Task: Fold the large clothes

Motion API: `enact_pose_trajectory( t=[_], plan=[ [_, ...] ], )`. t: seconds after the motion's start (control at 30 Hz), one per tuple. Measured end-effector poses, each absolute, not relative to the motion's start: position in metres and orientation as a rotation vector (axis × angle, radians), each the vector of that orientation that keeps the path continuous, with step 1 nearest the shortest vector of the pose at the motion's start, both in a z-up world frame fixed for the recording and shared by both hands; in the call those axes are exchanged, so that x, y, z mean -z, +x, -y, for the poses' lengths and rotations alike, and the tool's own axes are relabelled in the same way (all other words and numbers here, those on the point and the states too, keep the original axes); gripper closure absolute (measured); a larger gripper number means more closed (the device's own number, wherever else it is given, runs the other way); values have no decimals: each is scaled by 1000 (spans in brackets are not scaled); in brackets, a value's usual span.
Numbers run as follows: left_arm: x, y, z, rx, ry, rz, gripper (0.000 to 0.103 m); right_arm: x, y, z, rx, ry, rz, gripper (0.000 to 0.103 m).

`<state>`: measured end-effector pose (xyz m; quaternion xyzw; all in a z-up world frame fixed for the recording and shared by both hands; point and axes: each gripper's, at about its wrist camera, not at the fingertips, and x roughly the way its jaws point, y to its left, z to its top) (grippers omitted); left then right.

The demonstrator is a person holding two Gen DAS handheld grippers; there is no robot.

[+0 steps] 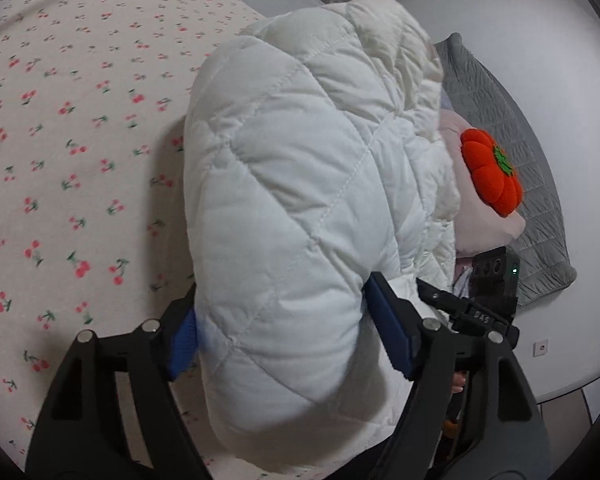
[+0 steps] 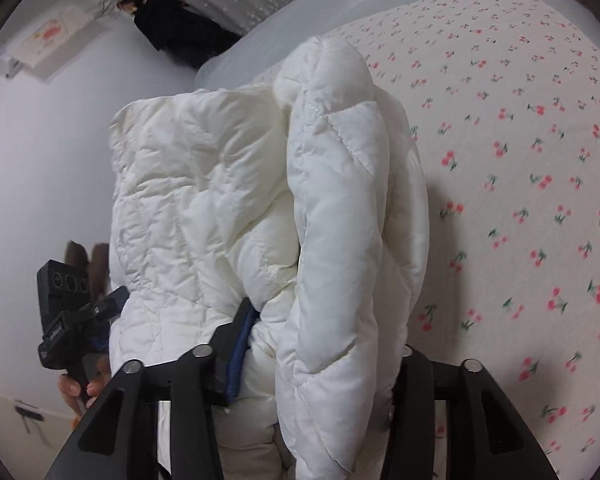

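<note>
Left gripper (image 1: 284, 332) clamped on a bulky fold of the white quilted jacket (image 1: 300, 184); right gripper (image 2: 316, 344) apparently gripping it too, its far pad hidden; jacket held over the cherry-print bedsheet (image 1: 68, 128); orange plush cushion (image 1: 490, 172) beyond.

jackets: 1 (image 1: 300, 184) | tongs: 2 (image 1: 284, 336) (image 2: 312, 344) | pumpkin cushions: 1 (image 1: 490, 172) | bedsheets: 1 (image 1: 80, 120)

Right tool (image 2: 312, 344) grips a bulky fold of the white quilted jacket (image 2: 236, 200), pads pressed into it. Cherry-print bed sheet (image 2: 520, 160) lies behind; the left tool (image 2: 70, 312), held by a hand (image 2: 74, 390), appears at left.
</note>
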<state>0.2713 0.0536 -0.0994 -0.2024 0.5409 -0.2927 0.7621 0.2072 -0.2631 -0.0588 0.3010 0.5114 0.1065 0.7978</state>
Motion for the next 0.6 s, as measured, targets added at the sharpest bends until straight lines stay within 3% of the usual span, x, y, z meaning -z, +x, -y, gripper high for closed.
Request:
enact_pose_trajectory(
  t=[0.07,0.4,0.53,0.6],
  plan=[
    [100,265,-60,619,-426,-1123,23,60,210,258,-200,623,-1093,30],
    [9,260,-46,581,-164,-752,23,-44,171,223,-11,380,-930,29],
    [6,282,-24,635,-79,-725,48,-85,162,210,15,337,-799,29],
    [8,286,-6,691,-49,-724,54,-93,160,203,9,297,-751,37]
  ],
)
